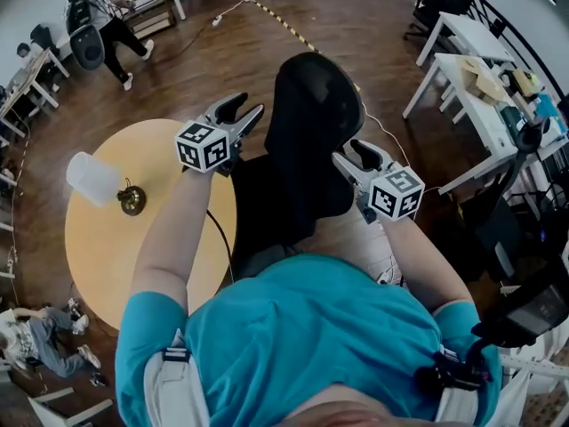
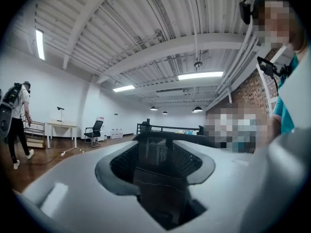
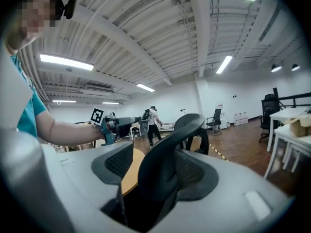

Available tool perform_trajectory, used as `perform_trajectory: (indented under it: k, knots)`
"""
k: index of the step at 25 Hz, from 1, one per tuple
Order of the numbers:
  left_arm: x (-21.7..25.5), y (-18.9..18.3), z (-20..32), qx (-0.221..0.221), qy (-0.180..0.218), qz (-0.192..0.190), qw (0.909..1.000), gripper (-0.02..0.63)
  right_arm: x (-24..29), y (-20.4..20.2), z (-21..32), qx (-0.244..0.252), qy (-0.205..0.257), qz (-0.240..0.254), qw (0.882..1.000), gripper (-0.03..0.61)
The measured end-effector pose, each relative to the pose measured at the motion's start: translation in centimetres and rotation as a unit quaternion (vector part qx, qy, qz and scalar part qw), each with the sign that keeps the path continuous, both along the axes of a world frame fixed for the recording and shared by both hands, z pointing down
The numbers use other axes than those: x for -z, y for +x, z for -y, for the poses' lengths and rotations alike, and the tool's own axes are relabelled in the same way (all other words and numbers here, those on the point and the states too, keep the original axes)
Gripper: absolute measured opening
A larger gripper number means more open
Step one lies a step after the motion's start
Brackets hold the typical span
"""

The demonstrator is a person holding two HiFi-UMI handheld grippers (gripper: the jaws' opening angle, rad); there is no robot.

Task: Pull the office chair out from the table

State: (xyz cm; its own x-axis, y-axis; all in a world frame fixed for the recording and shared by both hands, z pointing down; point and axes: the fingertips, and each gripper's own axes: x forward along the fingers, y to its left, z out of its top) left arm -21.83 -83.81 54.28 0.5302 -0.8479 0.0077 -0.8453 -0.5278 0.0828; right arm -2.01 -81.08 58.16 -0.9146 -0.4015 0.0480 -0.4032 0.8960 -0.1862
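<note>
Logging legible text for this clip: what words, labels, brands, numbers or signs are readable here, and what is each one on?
No readable text in any view.
On the left cube of the left tool: black-and-white square markers, no letters or digits.
On the right cube of the right tool: the same kind of markers.
On the red-and-white sign at the far wall: too small to read.

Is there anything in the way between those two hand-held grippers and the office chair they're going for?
Nothing visible. The left hand-held gripper and the right hand-held gripper sit open on either side of the chair, level with its backrest, with no object between them and it. The round table lies off to the left.
</note>
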Motion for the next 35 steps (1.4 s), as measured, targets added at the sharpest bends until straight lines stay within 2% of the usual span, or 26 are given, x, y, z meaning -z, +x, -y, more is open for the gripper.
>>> perform_trajectory:
  k: [3,6,11,13,17,20,22,28,35]
  knots:
    - [-0.6,-2.2,3.8,-0.024,-0.018,0.020,0.9993,0.198,0.7,-3.0,1.3,-0.035,-0.009,-0.001,0.999,0.265]
    - [-2.1,-1.7,7.5,-0.042,-0.036,0.044,0.9975,0.198,0.0,-4.2,2.7,-0.057,-0.013,0.004,0.998,0.265]
    - [-2.3,2.5,12.9,-0.049,-0.033,0.120,0.9911,0.220,-0.3,-4.5,4.3,-0.029,-0.009,0.026,0.999,0.265]
    - [-2.0,4.0,14.6,-0.043,-0.030,0.138,0.9890,0.229,-0.4,-4.3,4.6,-0.014,-0.008,0.035,0.999,0.264]
    - [-3.1,6.1,18.3,-0.032,-0.062,0.141,0.9876,0.232,-0.7,-3.2,5.3,0.010,-0.017,0.059,0.998,0.241]
    - [-5.2,5.3,20.5,-0.023,-0.092,0.160,0.9825,0.232,-1.0,-2.8,5.5,0.021,-0.027,0.068,0.997,0.233]
    - [-5.8,4.7,21.2,-0.032,-0.101,0.166,0.9805,0.264,-1.1,-2.9,5.5,0.026,-0.033,0.071,0.997,0.229]
    - [-5.2,5.1,21.6,-0.088,-0.097,0.139,0.9817,0.270,-0.6,-2.7,5.5,0.025,-0.050,0.087,0.995,0.222]
    - [-5.2,5.9,22.5,-0.101,-0.093,0.146,0.9796,0.268,-0.5,-2.6,5.9,0.021,-0.049,0.098,0.994,0.225]
